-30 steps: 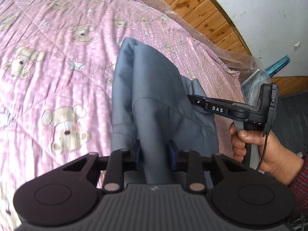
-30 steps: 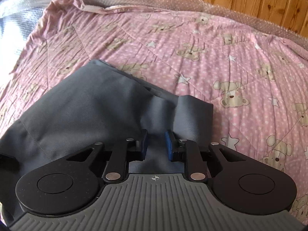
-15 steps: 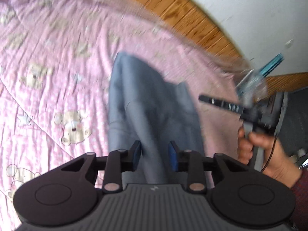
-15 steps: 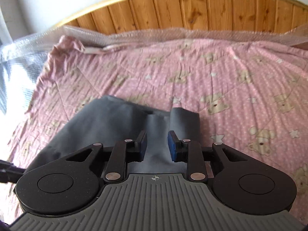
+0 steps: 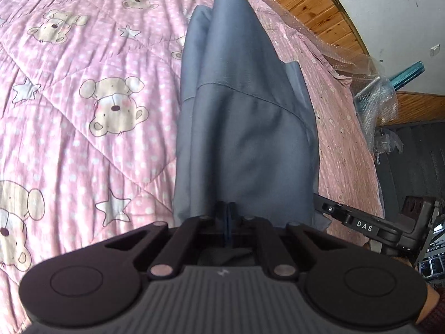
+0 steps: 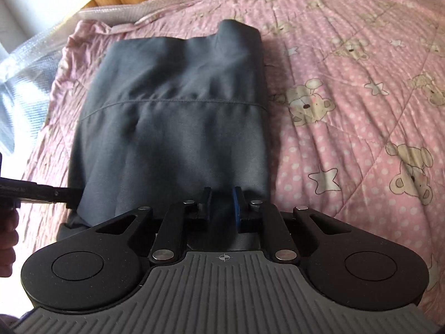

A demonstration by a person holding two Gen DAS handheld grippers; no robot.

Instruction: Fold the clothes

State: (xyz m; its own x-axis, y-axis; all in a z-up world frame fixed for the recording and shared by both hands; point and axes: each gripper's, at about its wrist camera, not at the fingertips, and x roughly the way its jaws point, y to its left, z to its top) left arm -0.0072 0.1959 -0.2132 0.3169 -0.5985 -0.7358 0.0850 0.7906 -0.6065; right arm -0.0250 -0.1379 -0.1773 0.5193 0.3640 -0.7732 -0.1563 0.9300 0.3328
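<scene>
A grey garment (image 5: 244, 117) lies folded on the pink bear-print quilt (image 5: 83, 89), stretching away from both grippers. It also shows in the right wrist view (image 6: 178, 111), with a seam across its middle. My left gripper (image 5: 228, 217) is shut on the garment's near edge. My right gripper (image 6: 222, 203) grips the near edge too, its jaws narrowly apart with cloth between them. The right gripper shows from the side in the left wrist view (image 5: 361, 226); the left one enters the right wrist view (image 6: 36, 192) at the garment's left corner.
The quilt (image 6: 361, 97) covers a bed with a wooden headboard (image 5: 319, 8) wrapped in bubble film (image 6: 36, 64). A teal rod in plastic wrap (image 5: 389, 89) leans beyond the bed's corner, over a dark floor (image 5: 417, 161).
Both grippers have closed on the garment's near edge; they stood open around it before. The garment now lies longer and flatter ahead of them, drawn out along the quilt.
</scene>
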